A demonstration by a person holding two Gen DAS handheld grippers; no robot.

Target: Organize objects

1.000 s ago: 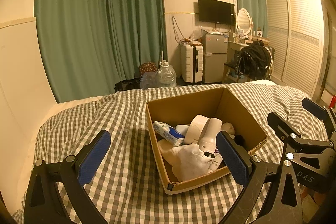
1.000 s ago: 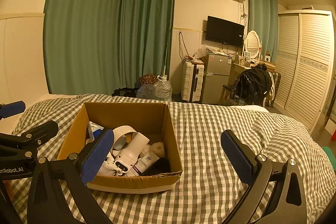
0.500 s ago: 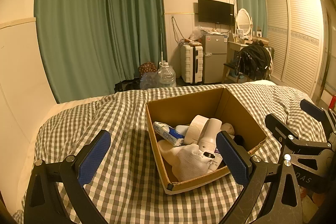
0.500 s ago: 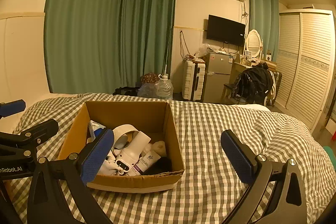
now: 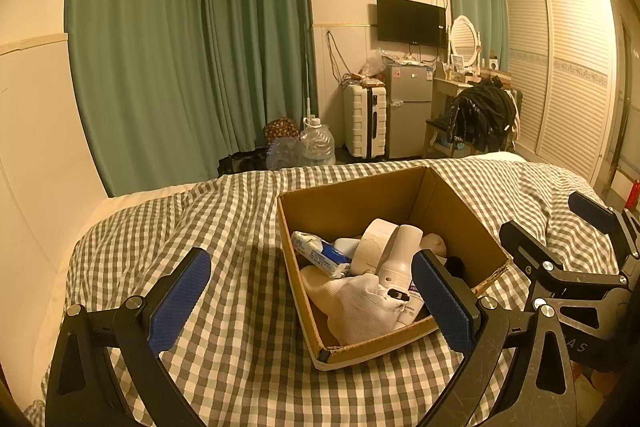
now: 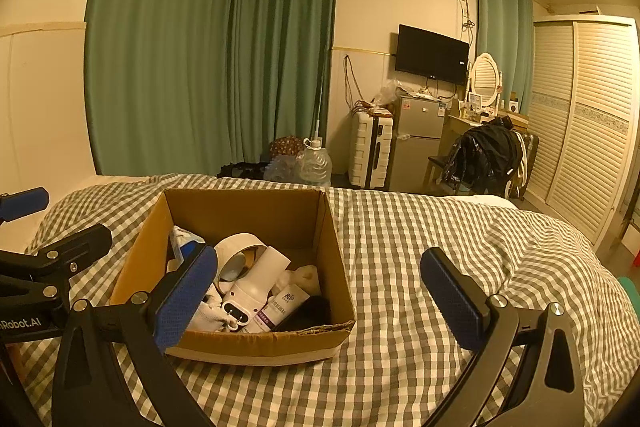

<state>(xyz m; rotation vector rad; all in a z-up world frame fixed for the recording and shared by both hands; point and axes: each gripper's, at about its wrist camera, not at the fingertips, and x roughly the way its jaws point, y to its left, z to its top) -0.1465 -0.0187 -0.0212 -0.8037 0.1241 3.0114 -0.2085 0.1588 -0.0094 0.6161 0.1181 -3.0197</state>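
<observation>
Cardboard box [image 5: 460,223], one only, sits on the bed cover [image 5: 224,227], approx. in the middle. It is brown, square, open at top, with a pale strip along the bottom of its near wall and a rough torn front edge.

Inside are approx. seven things, packed close and touching each other:
- one roll of tape [image 6: 236,247], pale, ring shape, leaning
- one white bottle-shaped device [image 6: 256,285], smooth plastic, with a small dark part at the lower end
- one white tube [image 6: 282,307] with purple print, lying flat
- one soft pack w/ blue and white wrapper [image 5: 320,257], by the left wall
- one white cloth [image 5: 360,307], knitted texture, crumpled in the near corner
- one small beige round thing [image 5: 434,243], cannot tell what it is
- one black fuzzy thing [image 6: 312,309] in the right front corner

Bed cover is grey-white check fabric, wrinkled.

Two grippers, each w/ two black fingers and blue textured pads. Left gripper [image 5: 310,301] has its fingers spread wide and holds nothing; it is over the cover, left and front of the box. Right gripper [image 6: 320,301] is also spread wide with nothing between the pads, on the right and front side of the box.
</observation>
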